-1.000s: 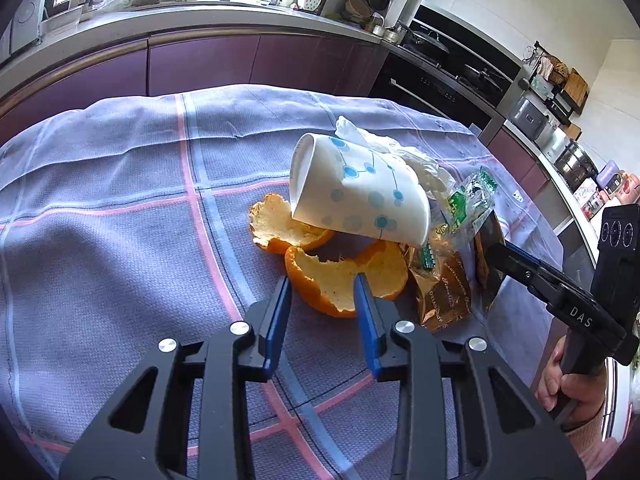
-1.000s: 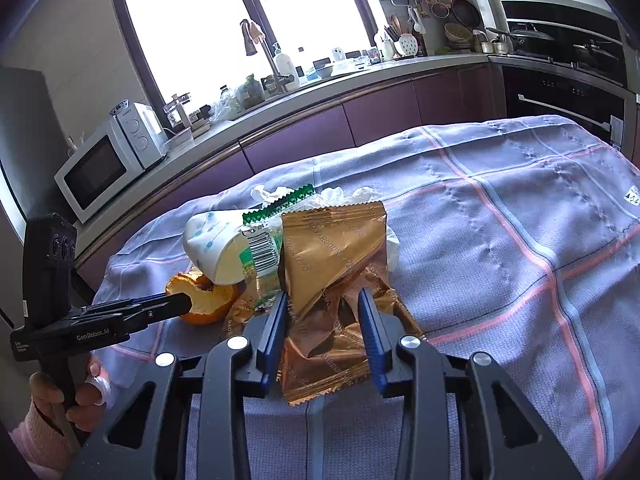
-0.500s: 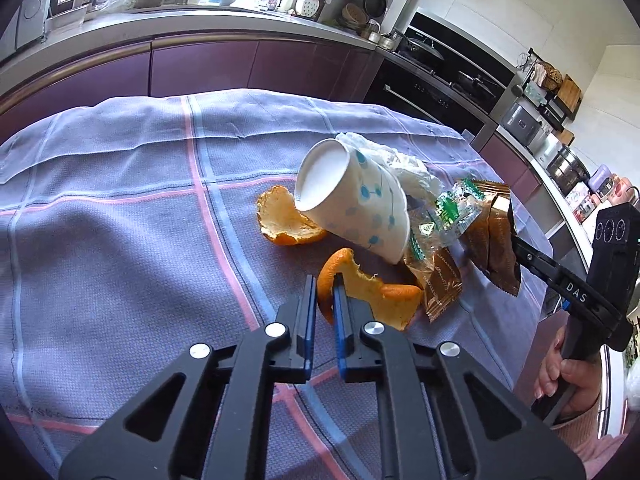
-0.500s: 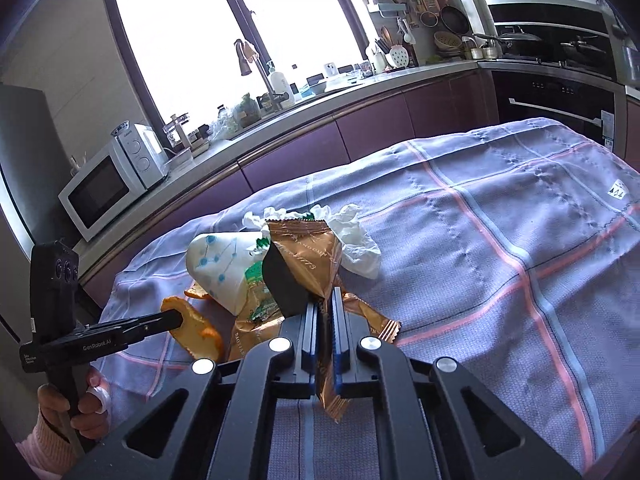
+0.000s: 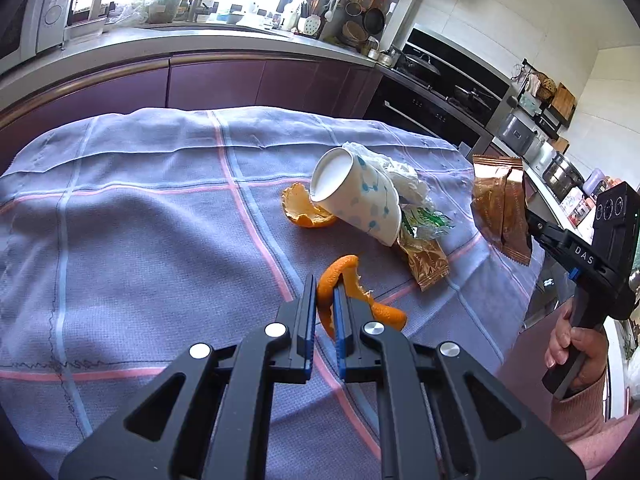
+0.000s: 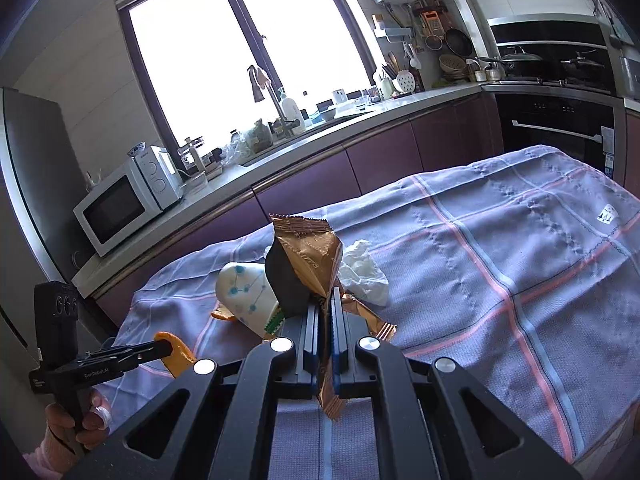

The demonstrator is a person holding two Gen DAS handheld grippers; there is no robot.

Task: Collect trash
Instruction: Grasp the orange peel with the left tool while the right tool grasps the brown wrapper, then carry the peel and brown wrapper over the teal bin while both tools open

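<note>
The collecting looks to be at an early stage. Two pieces of trash are already gripped and lifted off the purple checked cloth [image 5: 140, 248] that covers the counter, but no bin or bag shows in either view, so I cannot say where they will go.

Several things are left on the cloth: a white paper cup with blue dots [image 5: 356, 200] lying on its side, a second piece of orange peel [image 5: 304, 212] touching the cup's mouth, a crumpled white tissue [image 5: 400, 176] just behind the cup, a clear wrapper with green print [image 5: 426, 222] under the cup's base, and a smaller brown snack packet [image 5: 426, 262] beside it. I judge that at least five pieces remain, so most of the work is not yet done.

The left gripper [image 5: 324, 304] is closed almost fully, with only a thin gap, and in this gap it clamps a curved strip of orange peel [image 5: 352, 292]. The peel hangs above the cloth, near the front of the pile.

The right gripper [image 6: 324, 320] is also pressed together, and between its fingers it pinches an empty bronze foil wrapper [image 6: 308, 256]. The wrapper stands upright above the gripper, and its lower end sticks out below, clear of the cloth and well to the right of the cup in the left wrist view
</note>
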